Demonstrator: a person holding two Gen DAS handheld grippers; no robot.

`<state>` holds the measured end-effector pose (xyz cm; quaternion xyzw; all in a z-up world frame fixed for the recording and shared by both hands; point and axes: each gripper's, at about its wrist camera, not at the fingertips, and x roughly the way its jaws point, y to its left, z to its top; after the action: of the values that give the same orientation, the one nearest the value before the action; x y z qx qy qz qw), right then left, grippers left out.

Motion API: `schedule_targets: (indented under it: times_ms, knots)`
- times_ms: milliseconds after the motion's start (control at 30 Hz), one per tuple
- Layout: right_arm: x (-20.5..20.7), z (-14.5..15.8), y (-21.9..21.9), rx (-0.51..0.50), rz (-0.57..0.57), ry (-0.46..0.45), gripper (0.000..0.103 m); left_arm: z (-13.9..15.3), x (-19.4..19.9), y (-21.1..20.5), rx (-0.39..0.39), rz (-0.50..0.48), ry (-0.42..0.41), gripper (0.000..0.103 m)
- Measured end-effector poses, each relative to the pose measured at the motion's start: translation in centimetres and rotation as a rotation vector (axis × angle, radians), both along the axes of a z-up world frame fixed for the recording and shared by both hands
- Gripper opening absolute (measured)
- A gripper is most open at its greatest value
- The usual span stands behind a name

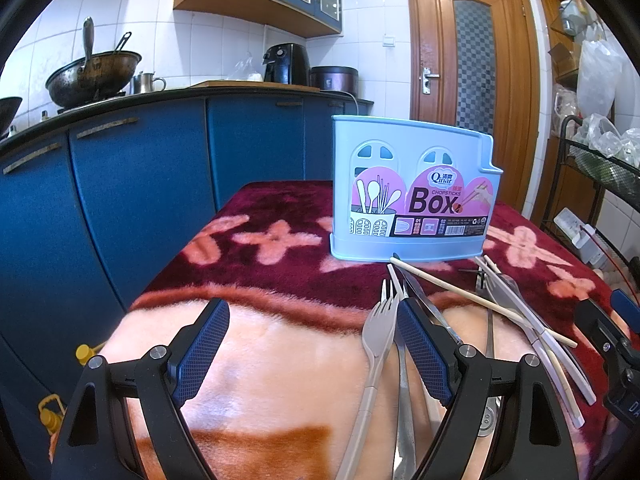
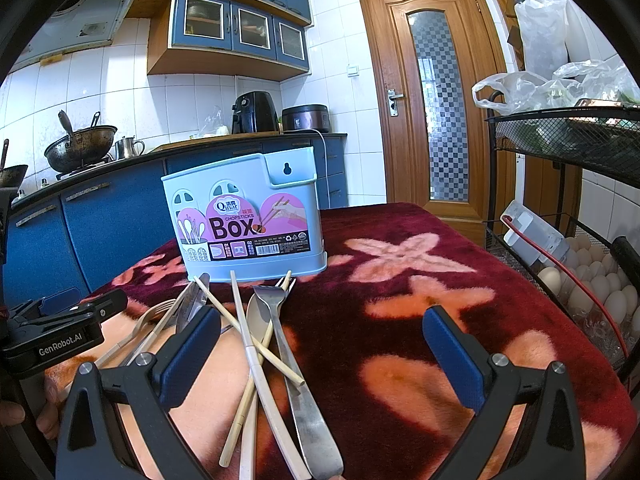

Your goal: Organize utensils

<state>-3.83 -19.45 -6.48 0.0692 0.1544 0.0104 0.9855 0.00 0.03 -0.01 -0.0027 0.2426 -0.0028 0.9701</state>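
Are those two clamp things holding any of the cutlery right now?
No. Both the left gripper and the right gripper are open with nothing between their fingers; the utensils lie loose on the blanket.

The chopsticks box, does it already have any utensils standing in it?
No, nothing sticks up above the rim of the chopsticks box; the utensils all lie in a pile on the blanket in front of it.

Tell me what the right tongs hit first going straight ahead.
Probably only the blanket: the open right tongs point right of the utensil pile and chopsticks box, though depth is unclear.
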Motion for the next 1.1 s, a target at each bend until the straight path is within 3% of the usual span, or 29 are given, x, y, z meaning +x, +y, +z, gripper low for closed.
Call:
schedule_targets:
  times_ms: [467, 733, 933, 1100]
  knots:
    - [0.7, -0.1, -0.1, 0.016, 0.019, 0.046, 0.103, 0.0, 0.2, 0.0, 0.001, 0.003, 0.013, 0.086]
    - [1.3, 1.3, -0.7, 0.024, 0.057, 0.095, 0.103, 0.3, 0.6, 0.8, -0.049, -0.02, 0.066, 0.086]
    - [1.7, 2.5, 0.2, -0.012, 0.145, 0.128, 0.091, 0.5, 0.4, 0.1, 0.026, -0.038, 0.1, 0.086]
    - [2.5, 2.5, 1.4, -0.041, 0.211, 0.189, 0.07, 0.3, 0.4, 0.0, 0.049, -0.076, 0.145, 0.08]
